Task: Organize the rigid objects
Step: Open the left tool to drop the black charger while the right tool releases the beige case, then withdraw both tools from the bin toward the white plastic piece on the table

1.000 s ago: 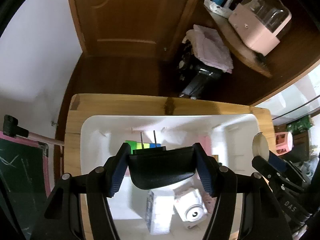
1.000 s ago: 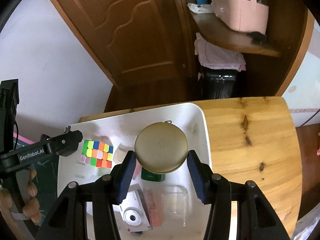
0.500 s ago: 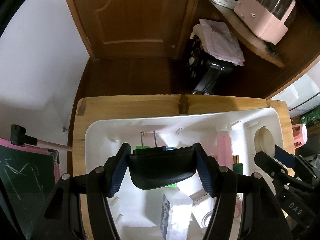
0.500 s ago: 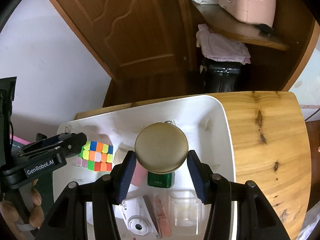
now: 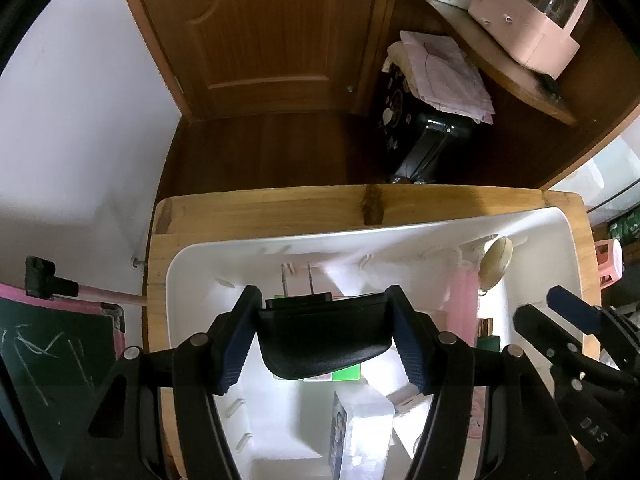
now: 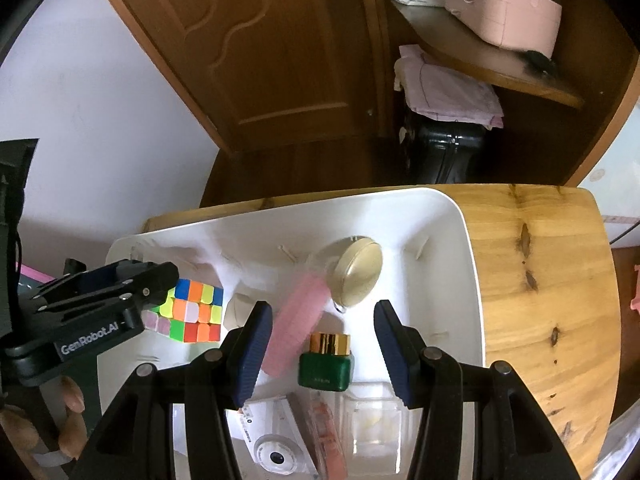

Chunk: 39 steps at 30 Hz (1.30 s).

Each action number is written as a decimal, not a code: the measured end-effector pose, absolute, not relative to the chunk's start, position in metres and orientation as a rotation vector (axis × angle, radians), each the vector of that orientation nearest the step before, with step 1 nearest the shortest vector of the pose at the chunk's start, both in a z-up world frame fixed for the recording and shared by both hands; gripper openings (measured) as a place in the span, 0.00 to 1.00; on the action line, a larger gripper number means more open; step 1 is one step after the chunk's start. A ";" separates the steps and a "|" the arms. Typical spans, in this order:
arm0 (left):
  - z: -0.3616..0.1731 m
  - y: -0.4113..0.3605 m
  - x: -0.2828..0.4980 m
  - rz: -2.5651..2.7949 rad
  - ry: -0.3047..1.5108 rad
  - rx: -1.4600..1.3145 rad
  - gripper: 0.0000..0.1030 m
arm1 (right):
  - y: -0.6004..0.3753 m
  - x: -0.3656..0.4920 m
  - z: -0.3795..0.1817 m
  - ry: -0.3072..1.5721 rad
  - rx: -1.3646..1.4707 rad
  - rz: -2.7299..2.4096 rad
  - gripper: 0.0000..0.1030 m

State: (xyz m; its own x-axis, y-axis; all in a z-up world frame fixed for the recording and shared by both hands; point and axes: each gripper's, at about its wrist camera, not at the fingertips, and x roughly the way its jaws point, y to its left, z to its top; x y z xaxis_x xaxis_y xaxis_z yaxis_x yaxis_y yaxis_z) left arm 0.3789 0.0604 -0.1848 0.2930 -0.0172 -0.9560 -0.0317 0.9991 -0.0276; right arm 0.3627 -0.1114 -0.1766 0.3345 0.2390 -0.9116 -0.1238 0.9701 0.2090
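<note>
Wooden table (image 6: 540, 280): fills the right and centre of the right wrist view; carries the bin, bare wood to the right of it.
White bin (image 6: 468, 264): sits on the table, centre of both views; already holds a Rubik's cube (image 6: 192, 310) at left, a pink brush-like piece (image 6: 296, 328), a green jar with a gold cap (image 6: 326, 364), a clear plastic case at bottom, a white instant camera at lower centre.
Left gripper (image 5: 324, 336): lower centre of the left wrist view, clamped on a black plug adapter (image 5: 320, 332); two metal prongs stick up toward the bin's far wall; same hold as a second ago, poised over the bin's left half.
Right gripper (image 6: 320, 344): lower centre of the right wrist view, fingers apart with nothing between them; half a second ago they gripped the round gold tin.
Round gold tin (image 6: 356, 276): now out of the fingers, tilted on edge against the bin's far wall, right of centre, touching the top of the pink piece; also visible at upper right of the bin in the left wrist view (image 5: 496, 262).
Meaning for the task: tin counts as stowed, though leaning rather than flat; right hand free for another item; adapter likely next to go in, not yet let go.
</note>
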 end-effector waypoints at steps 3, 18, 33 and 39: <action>-0.185 0.059 0.378 0.022 1.267 -0.031 0.65 | -0.114 0.358 -0.171 1.186 0.082 0.235 0.52; -0.152 0.053 0.360 0.015 1.207 -0.018 0.80 | -0.140 0.326 -0.144 1.124 0.081 0.211 0.52; -0.071 0.040 0.305 0.008 1.057 -0.023 0.80 | -0.165 0.281 -0.099 1.044 0.080 0.249 0.52; -0.040 0.036 0.277 0.014 1.009 -0.029 0.80 | -0.170 0.256 -0.073 1.004 0.061 0.273 0.52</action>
State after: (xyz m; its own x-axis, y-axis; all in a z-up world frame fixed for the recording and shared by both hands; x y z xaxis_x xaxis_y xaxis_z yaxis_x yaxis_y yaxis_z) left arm 0.2769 0.0362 -0.0402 0.5327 -0.0017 -0.8463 -0.0255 0.9995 -0.0180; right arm 0.2561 -0.1702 -0.0735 0.5060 0.2544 -0.8242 -0.1983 0.9642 0.1759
